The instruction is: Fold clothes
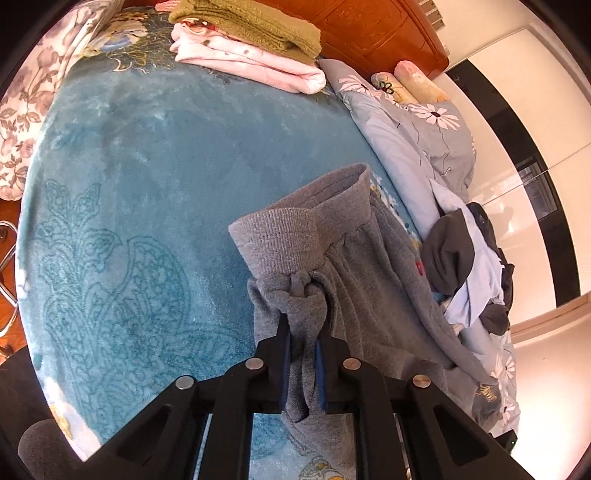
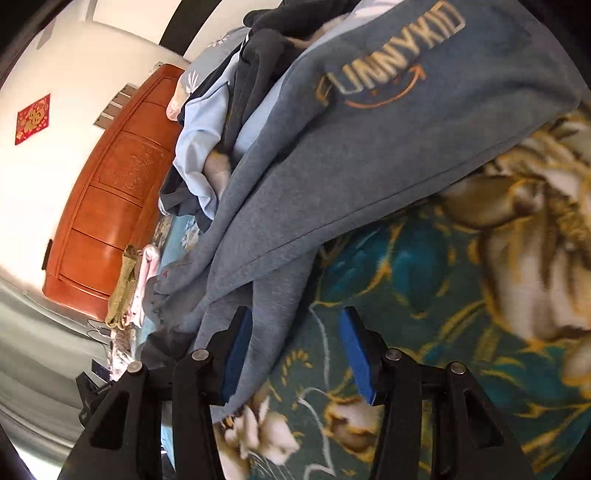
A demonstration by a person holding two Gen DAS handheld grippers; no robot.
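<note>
A wide stretch of teal patterned blanket is lying bare across the bed in the left wrist view, giving open room to the left and ahead of the left gripper; the far edge of that room is taken by a folded stack, an olive knitted garment sitting on a folded pink garment, with the carved wooden headboard rising just behind them. To the right the bare blanket is running up against a pale blue floral quilt, and a loose pile of dark and light blue clothes is lying on that quilt near the white wall. The left gripper is holding the grey sweatshirt: its jaws are standing narrow, pinching a bunched fold of the grey fabric just below a ribbed cuff, and the rest of the garment is trailing down and to the right over the blanket. In the right wrist view the right gripper is standing partly open with its blue pads apart; the lower edge of the same sweatshirt, its chest printed with orange and cream letters, is running between the pads, lying against the left pad while the right pad is standing clear of it over the flowered border of the blanket. The pads are not pressing on the cloth. Beyond the sweatshirt the clothes pile is crowding the upper middle, and the headboard and a red wall decoration are showing at the left.
</note>
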